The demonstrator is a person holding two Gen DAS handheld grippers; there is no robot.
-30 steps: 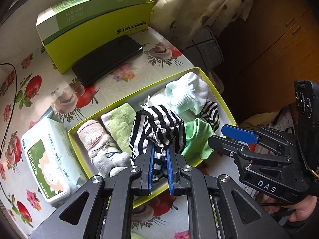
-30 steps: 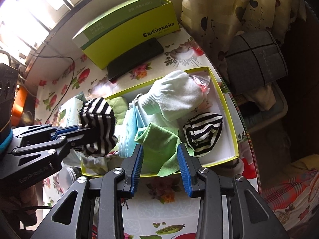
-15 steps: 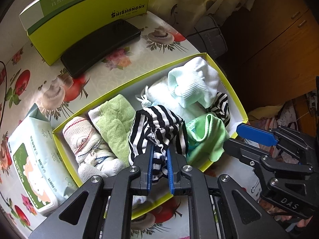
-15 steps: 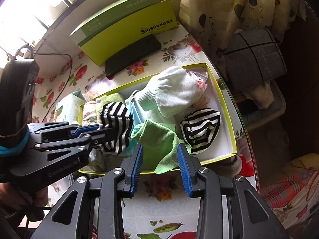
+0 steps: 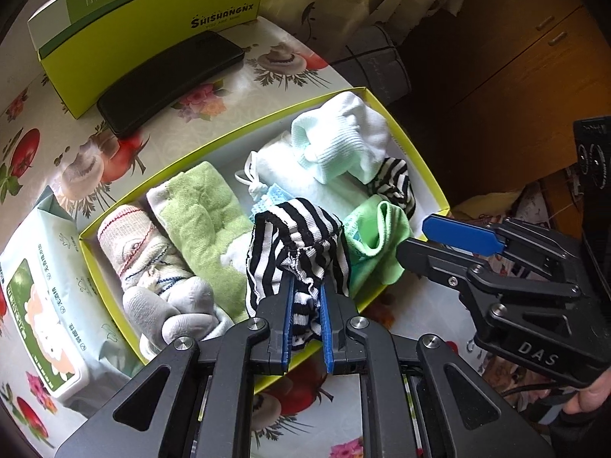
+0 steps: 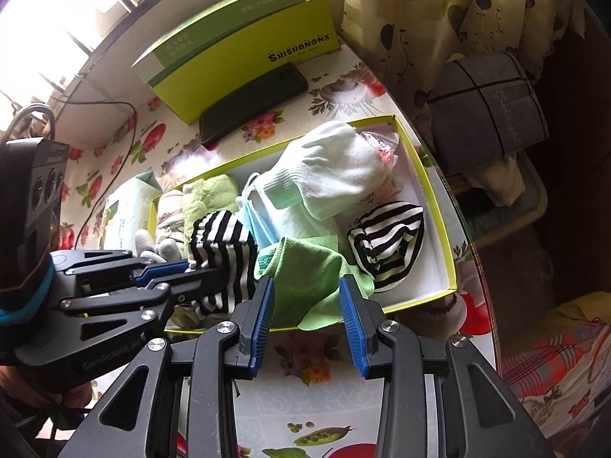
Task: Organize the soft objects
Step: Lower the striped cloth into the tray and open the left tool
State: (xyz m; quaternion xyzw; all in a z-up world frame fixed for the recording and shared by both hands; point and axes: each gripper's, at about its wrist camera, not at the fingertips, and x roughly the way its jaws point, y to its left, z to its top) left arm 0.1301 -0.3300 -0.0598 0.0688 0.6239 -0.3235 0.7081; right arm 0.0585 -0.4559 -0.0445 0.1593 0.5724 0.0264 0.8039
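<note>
L gripper (image 5: pixel 305 305), jaws pinching the striped sock (image 5: pixel 298 244), has sunk closer over the yellow-green box (image 5: pixel 431 179) vs 1 s ago, so placement looks near; R gripper (image 6: pixel 307 305) spread, empty.

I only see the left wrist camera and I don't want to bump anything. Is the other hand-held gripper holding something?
Observer: No. The right hand-held gripper is open and empty, over the green cloth.
Operator: Before I drop my striped sock, is anything hiding behind the white sock?
Observer: Yes, a pink packet sits in the far corner of the box.
</note>
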